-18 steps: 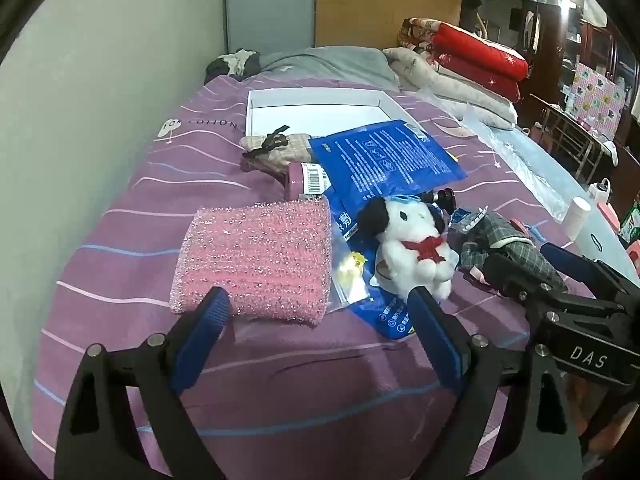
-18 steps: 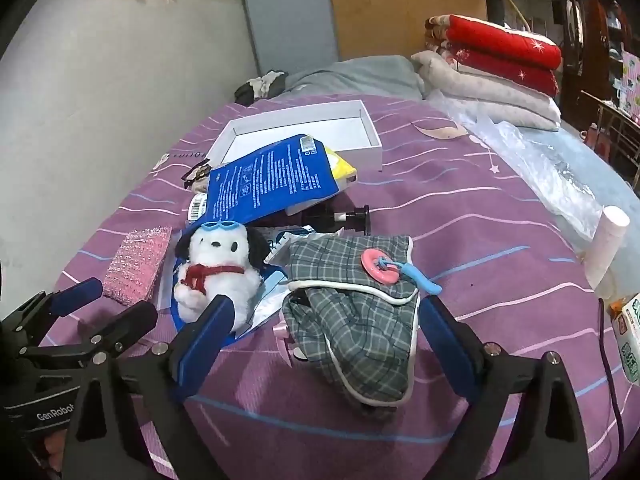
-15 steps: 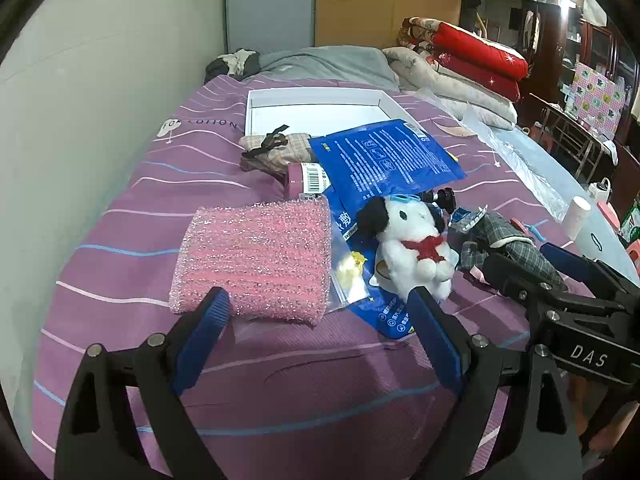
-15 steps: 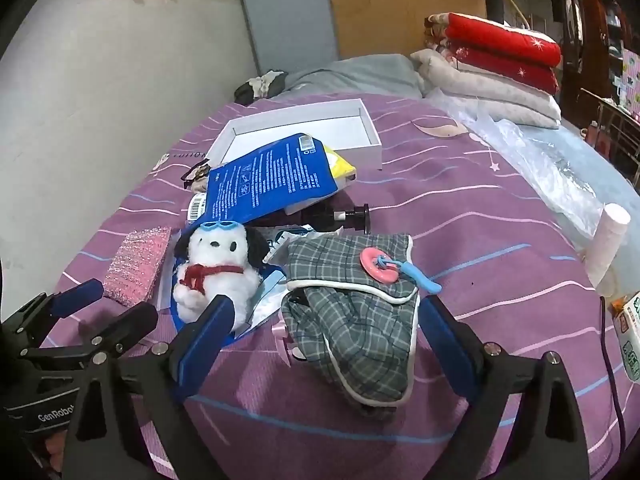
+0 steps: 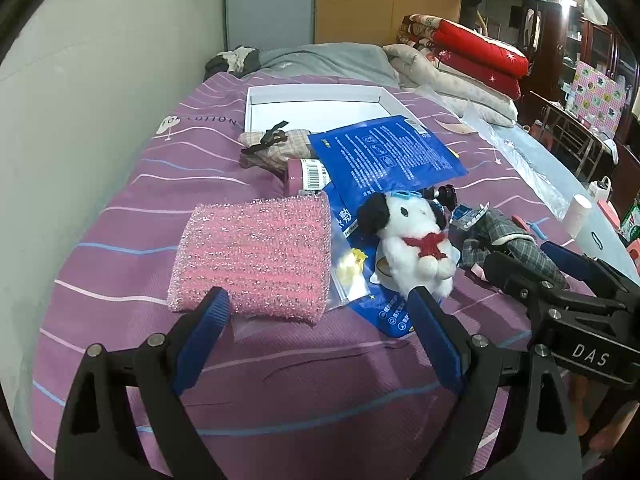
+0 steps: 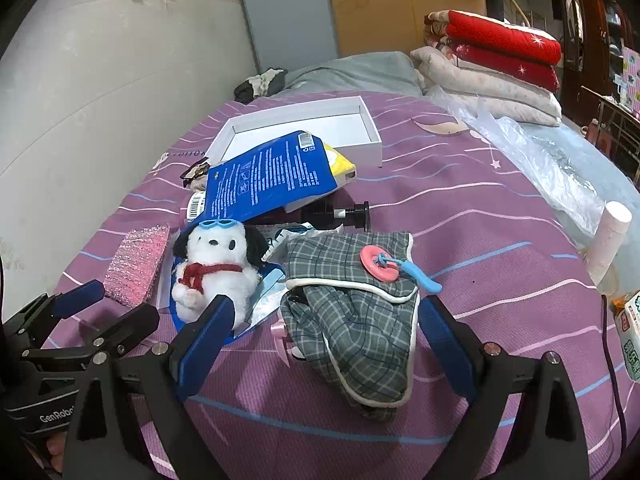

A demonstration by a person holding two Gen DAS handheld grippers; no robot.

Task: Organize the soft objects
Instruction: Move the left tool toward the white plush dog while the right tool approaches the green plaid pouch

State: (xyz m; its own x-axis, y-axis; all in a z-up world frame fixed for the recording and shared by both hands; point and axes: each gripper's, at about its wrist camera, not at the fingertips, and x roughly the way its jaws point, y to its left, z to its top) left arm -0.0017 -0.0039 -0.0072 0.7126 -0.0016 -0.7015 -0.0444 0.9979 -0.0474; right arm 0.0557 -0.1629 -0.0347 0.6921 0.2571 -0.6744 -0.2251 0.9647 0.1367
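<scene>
Both tools hang above the purple striped bedspread (image 5: 120,208), tilted downward. The left gripper (image 5: 316,320) is spread wide and empty, just short of the pink sponge (image 5: 256,256). The right gripper (image 6: 324,332) is also spread, empty, flanking the near end of the grey plaid cloth (image 6: 356,320). The plush dog (image 6: 216,268) lies between sponge and cloth, on a blue packet (image 5: 384,156). A white box (image 6: 320,128) sits behind the pile.

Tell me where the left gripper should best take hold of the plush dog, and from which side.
Probably across the plush dog's round white body, below the red scarf, coming down from the near side. It lies face-up on the blue packet, soft enough to squeeze; the open left gripper looks wide enough to span it.
</scene>
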